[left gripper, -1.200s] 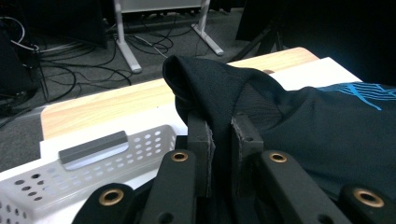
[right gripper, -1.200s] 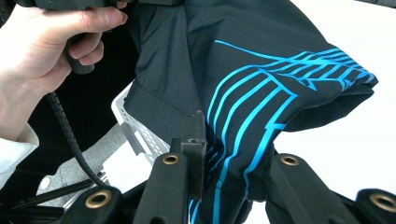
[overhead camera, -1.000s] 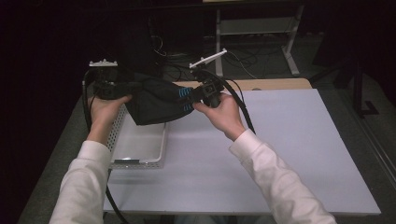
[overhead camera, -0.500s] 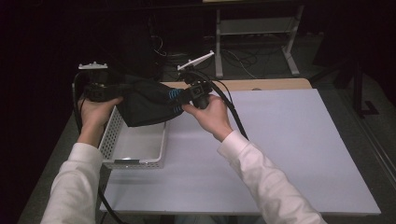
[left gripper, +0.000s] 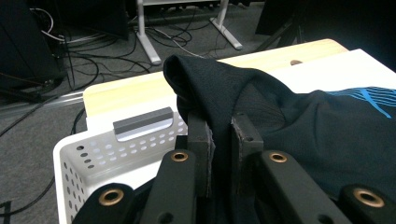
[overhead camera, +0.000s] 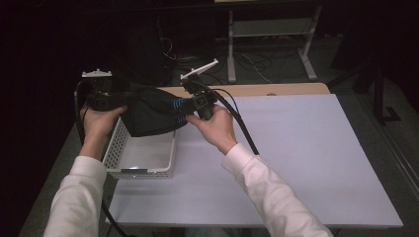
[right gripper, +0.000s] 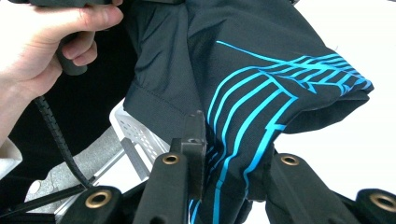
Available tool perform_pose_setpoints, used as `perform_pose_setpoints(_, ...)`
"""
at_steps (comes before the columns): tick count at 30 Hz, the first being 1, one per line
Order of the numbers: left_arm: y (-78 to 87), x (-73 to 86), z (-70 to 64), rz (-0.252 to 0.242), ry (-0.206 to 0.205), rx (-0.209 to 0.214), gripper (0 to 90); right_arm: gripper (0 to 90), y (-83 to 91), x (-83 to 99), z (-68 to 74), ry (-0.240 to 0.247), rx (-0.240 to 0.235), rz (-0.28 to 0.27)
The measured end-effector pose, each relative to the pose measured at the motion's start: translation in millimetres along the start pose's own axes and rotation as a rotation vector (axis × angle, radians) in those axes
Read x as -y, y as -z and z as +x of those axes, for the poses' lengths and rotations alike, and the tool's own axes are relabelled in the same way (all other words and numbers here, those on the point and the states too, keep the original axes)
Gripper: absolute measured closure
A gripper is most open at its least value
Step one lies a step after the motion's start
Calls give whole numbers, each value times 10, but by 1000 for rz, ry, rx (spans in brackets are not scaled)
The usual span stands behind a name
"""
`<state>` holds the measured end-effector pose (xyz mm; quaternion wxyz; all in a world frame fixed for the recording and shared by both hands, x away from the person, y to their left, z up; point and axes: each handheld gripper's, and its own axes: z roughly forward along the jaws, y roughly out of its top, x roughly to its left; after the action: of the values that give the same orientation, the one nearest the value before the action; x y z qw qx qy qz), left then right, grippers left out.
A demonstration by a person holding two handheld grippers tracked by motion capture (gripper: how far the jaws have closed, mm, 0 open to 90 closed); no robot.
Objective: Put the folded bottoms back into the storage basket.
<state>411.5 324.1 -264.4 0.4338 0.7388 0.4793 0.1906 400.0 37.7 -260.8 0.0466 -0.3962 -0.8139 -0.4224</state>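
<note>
A folded black garment [overhead camera: 150, 111] with bright blue stripes hangs in the air between the two grippers, over the far end of a white perforated basket [overhead camera: 114, 155]. My left gripper [overhead camera: 112, 101] is shut on the cloth's left end; in the left gripper view the black fabric [left gripper: 280, 112] is pinched between the jaws of that gripper [left gripper: 219, 135]. My right gripper [overhead camera: 190, 104] is shut on the striped end, and in the right gripper view the blue-striped fabric [right gripper: 261, 79] runs down between the jaws of that gripper [right gripper: 229, 140].
The basket [left gripper: 74, 158] sits at the left edge of the white table [overhead camera: 306, 158], its inside bare. A wooden strip [overhead camera: 276, 90] borders the table's far edge. Beyond it lie cables and a metal stand [overhead camera: 269, 34] on a dark floor. The other hand [right gripper: 42, 42] shows in the right gripper view.
Both hands have carried the garment leftward, so it now hangs over the basket's far end, and more of the basket's floor shows.
</note>
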Motion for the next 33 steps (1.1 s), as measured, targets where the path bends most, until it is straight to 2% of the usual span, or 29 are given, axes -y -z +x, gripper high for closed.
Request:
perform_pose_setpoints(11, -38, 98, 89, 9, 13, -19, 801, 739, -150, 28, 36, 1, 5, 3)
perform_pose_setpoints(18, -84, 177, 159, 42, 18, -41, 801, 739, -349, 69, 56, -6, -1, 12)
perform_pose_setpoints(22, -79, 241, 223, 47, 30, -47, 801, 739, -460, 93, 75, 6, 4, 15)
perform_pose_setpoints(33, -95, 361, 382, 67, 63, -70, 801, 739, -690, 97, 92, 0, -4, 31)
